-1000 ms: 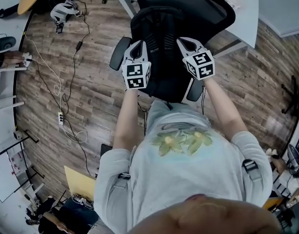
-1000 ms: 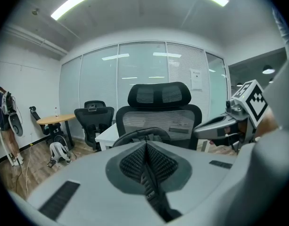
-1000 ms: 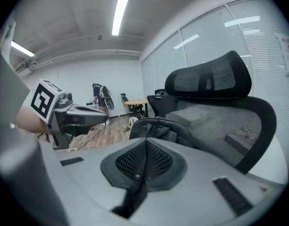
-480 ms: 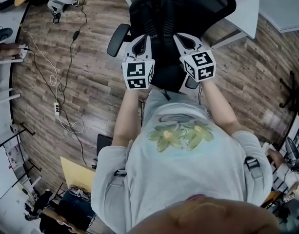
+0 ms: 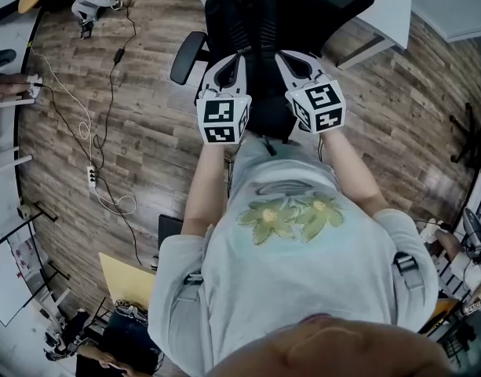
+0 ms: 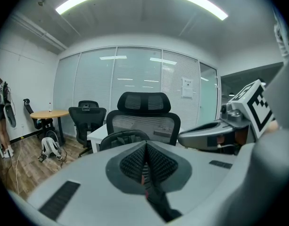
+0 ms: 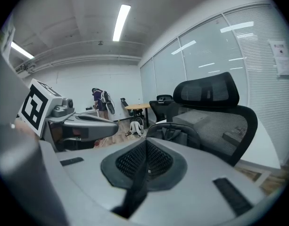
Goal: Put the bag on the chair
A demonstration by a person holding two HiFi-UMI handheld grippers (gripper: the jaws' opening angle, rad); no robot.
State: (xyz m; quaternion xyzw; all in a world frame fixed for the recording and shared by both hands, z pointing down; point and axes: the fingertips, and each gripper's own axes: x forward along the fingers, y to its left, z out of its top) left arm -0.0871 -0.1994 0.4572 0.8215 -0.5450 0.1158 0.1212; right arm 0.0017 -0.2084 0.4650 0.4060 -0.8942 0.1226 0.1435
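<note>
Straps pinched, one apiece, in two closed tools: left tool (image 6: pixel 145 160) on a strap (image 6: pixel 157 200), right tool (image 7: pixel 145 160) likewise (image 7: pixel 134 188); one bag (image 6: pixel 123 139) before one chair (image 6: pixel 144 102).

A person in a grey shirt (image 5: pixel 299 261) holds the left claw (image 5: pixel 231 63) and right claw (image 5: pixel 290 63) side by side over a black office chair (image 5: pixel 291 2). A white power strip (image 5: pixel 92 176) lies among cables on the wooden floor (image 5: pixel 154 144).

Left hand-held gripper (image 5: pixel 227 61), right hand-held gripper (image 5: pixel 296 60), clamped
</note>
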